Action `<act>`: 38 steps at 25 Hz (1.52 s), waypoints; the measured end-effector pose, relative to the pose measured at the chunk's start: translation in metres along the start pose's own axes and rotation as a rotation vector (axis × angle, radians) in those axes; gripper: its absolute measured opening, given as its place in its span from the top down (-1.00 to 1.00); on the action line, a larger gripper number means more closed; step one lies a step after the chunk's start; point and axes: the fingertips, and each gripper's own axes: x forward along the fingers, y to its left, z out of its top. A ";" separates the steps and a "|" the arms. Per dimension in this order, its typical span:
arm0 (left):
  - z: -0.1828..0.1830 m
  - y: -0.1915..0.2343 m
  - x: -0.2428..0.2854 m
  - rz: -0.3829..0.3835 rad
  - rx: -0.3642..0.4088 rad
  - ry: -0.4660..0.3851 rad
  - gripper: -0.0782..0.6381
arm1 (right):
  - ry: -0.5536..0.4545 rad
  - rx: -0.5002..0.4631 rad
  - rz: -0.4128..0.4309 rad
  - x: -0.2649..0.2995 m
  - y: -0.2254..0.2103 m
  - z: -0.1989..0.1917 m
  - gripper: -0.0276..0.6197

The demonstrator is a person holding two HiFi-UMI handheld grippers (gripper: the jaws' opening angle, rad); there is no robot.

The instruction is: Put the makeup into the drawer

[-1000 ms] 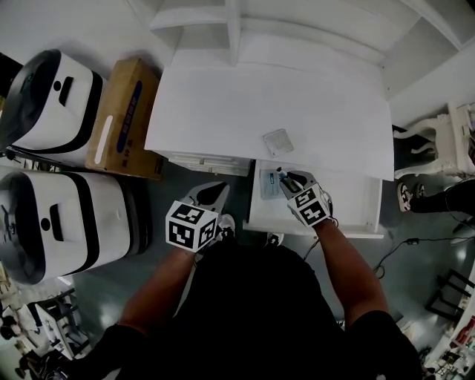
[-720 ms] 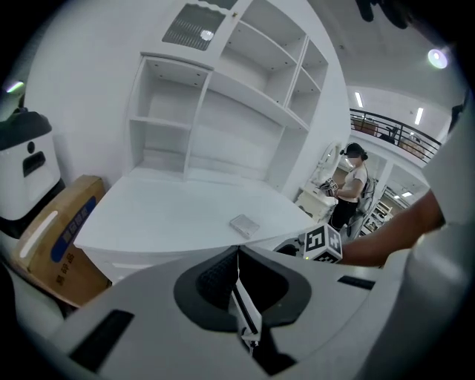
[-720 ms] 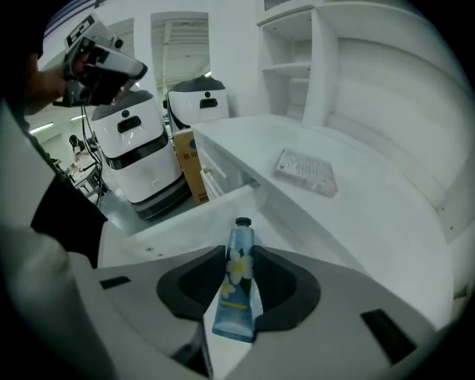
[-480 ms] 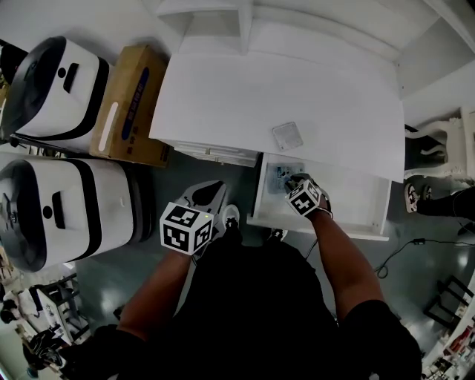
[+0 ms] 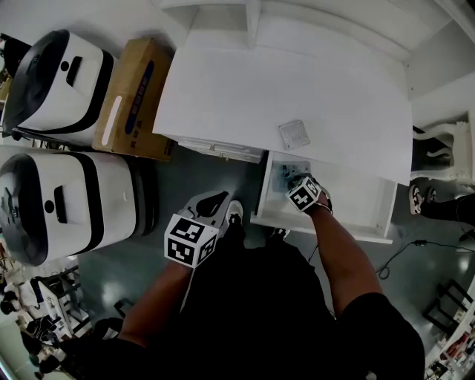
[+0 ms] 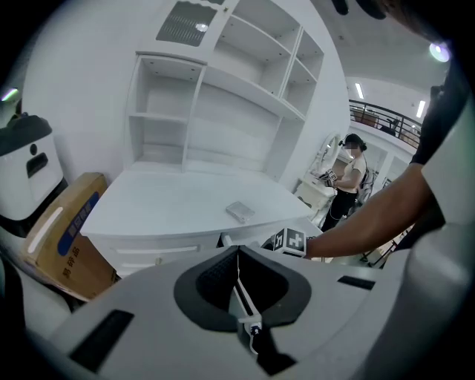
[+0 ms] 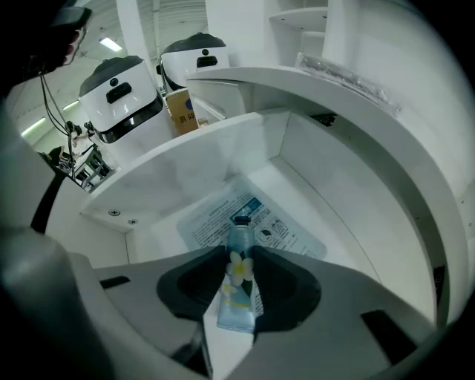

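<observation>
Makeup tube (image 7: 237,278) in jaws, inside drawer (image 7: 349,223) walls

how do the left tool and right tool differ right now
The right tool grips a flower-print tube; the left tool is shut on nothing. The right tool reaches into the open drawer; the left tool hangs outside it. Both carry marker cubes.

We find shelves (image 5: 245,22) at the far side of the surface (image 5: 282,82) and a flat packet (image 5: 294,134) on it by its near edge. Below that edge, at the right, the drawer (image 5: 356,204) stands open. A sachet (image 7: 282,230) lies in its left end, with the tube (image 7: 237,289) in the right gripper's (image 5: 291,179) jaws above it. Left of the surface sit a box (image 5: 126,96) and two machines (image 5: 56,85), and the left gripper (image 5: 211,202) is left of the drawer.
</observation>
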 end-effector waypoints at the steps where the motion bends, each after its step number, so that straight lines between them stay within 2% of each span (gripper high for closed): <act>1: -0.001 0.001 -0.001 0.001 -0.003 -0.001 0.75 | 0.005 -0.002 0.000 0.001 0.000 0.000 0.51; 8: -0.003 0.000 -0.004 -0.015 0.002 0.000 0.75 | 0.024 0.002 -0.009 -0.001 0.003 0.000 0.50; 17: 0.004 -0.008 0.001 -0.058 0.030 -0.023 0.75 | -0.059 0.062 -0.072 -0.033 -0.001 0.006 0.51; 27: 0.015 -0.022 0.005 -0.106 0.082 -0.062 0.75 | -0.365 0.319 -0.116 -0.134 -0.005 0.045 0.51; 33: 0.027 -0.021 0.006 -0.109 0.094 -0.083 0.75 | -0.583 0.472 -0.082 -0.208 0.009 0.061 0.51; 38: 0.040 -0.034 0.006 -0.134 0.132 -0.105 0.75 | -0.693 0.533 -0.083 -0.258 0.013 0.060 0.71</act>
